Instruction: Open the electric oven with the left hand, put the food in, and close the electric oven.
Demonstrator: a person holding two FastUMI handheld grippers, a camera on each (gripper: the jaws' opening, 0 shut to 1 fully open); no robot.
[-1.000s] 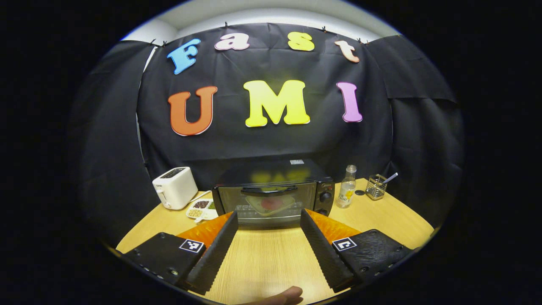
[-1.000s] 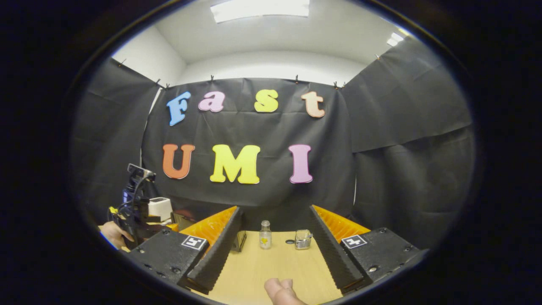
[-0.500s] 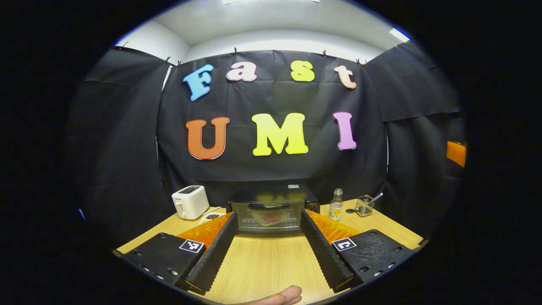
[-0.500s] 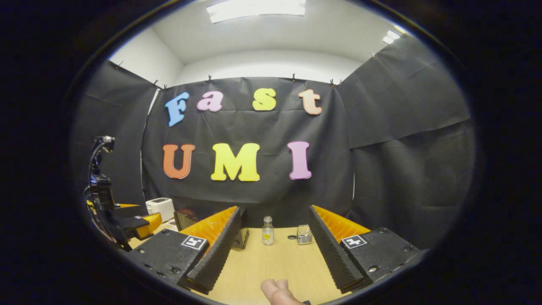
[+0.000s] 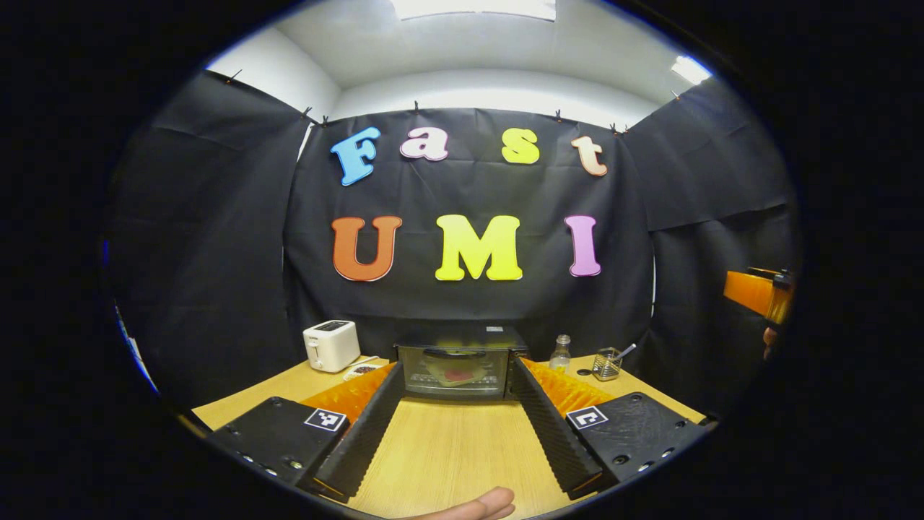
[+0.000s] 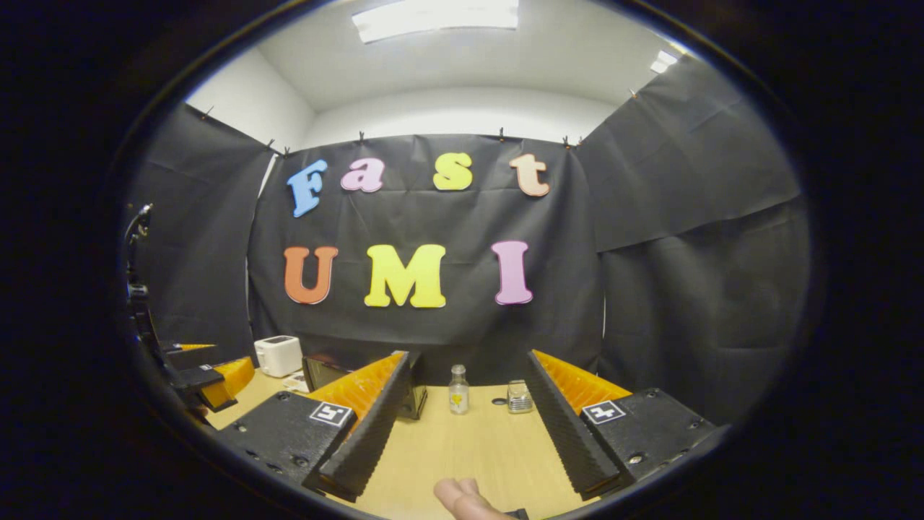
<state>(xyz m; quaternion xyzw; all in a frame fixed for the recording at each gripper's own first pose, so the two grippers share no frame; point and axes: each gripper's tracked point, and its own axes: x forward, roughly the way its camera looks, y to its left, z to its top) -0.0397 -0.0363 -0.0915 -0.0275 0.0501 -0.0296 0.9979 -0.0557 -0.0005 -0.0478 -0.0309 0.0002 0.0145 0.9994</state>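
Observation:
The black electric oven (image 5: 456, 368) stands at the back of the wooden table (image 5: 447, 448), with its glass door shut. Through the glass I see red food on a plate (image 5: 456, 375) inside. My left gripper (image 5: 455, 379) is open and empty, well back from the oven, which sits framed between its fingers. In the right gripper view the right gripper (image 6: 465, 361) is also open and empty above the table. There the oven's corner (image 6: 321, 372) peeks out behind the left finger, and the left gripper (image 6: 209, 379) is at the far left. An orange part of the right gripper (image 5: 754, 292) is at the right edge.
A white toaster (image 5: 330, 345) and a small dish of grains (image 5: 361, 370) stand left of the oven. A clear bottle (image 5: 559, 354) and a wire utensil holder (image 5: 606, 363) stand to its right. Bare tabletop lies between the grippers and the oven.
My left gripper has drawn back from the oven and tilted up, so the oven looks smaller. The right gripper has hardly moved. Both stay open.

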